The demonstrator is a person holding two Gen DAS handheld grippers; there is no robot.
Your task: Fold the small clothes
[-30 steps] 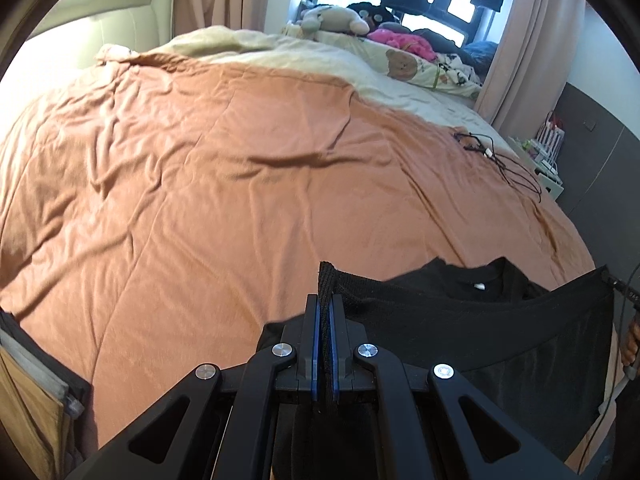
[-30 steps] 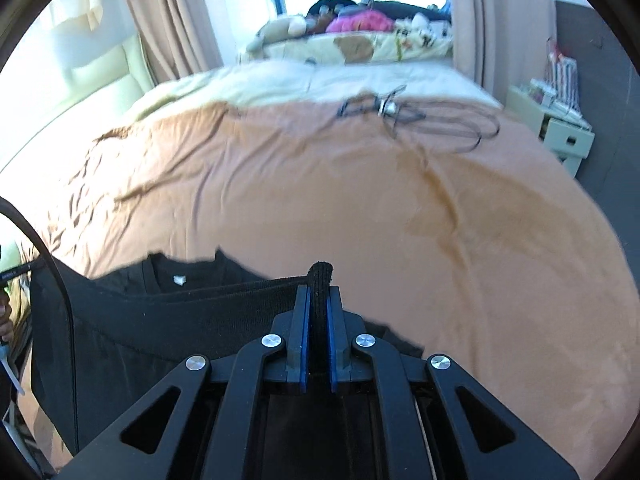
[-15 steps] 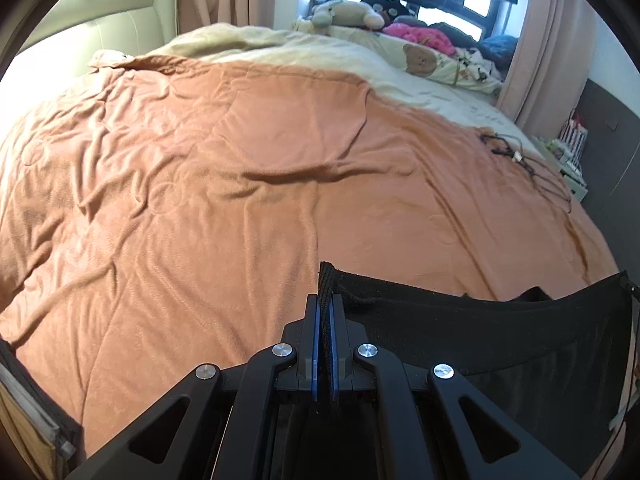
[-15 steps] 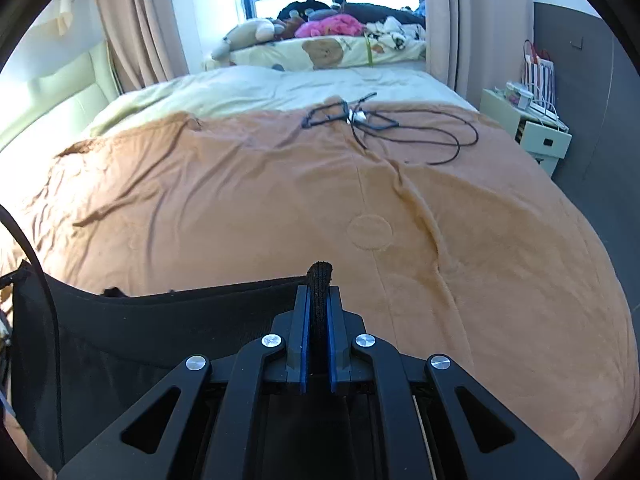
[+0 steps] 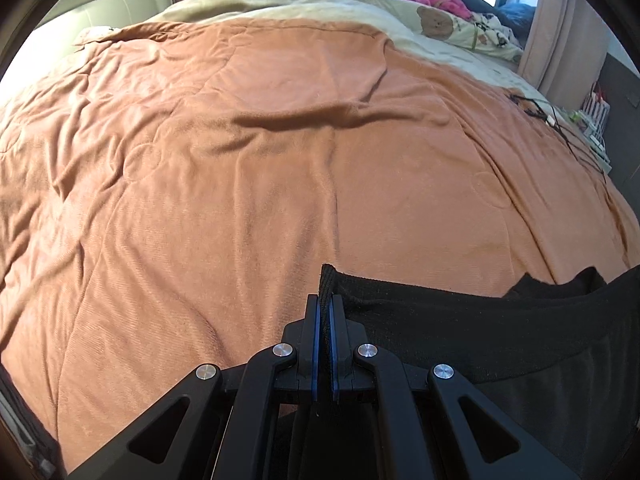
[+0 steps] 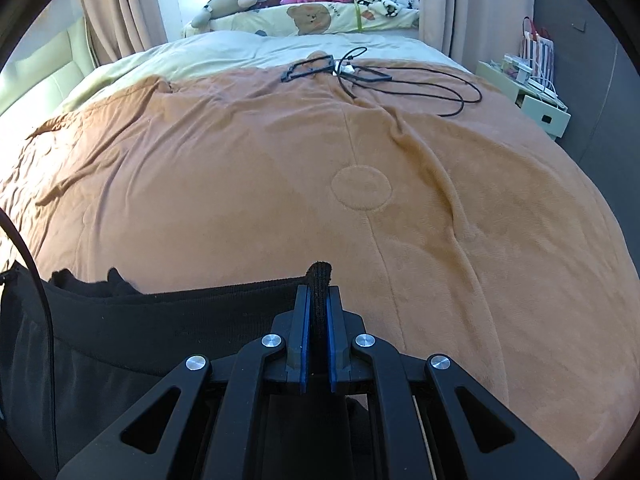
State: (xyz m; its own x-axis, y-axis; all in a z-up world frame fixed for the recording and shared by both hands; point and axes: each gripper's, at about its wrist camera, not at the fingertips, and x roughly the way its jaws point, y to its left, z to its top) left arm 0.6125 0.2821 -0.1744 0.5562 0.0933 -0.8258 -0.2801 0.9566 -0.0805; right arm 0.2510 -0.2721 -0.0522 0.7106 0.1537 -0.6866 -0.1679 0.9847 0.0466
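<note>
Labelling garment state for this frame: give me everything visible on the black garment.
The black garment is a dark knit piece with a ribbed hem band; thinner, slightly sheer fabric hangs below the band. It is stretched between both tools: the left gripper has its jaws shut on one end of the band, the right gripper on the other, a tuft of fabric poking above each. The band sags a little between them over the orange blanket. More of the garment bunches behind it; whether that touches the blanket is unclear.
</note>
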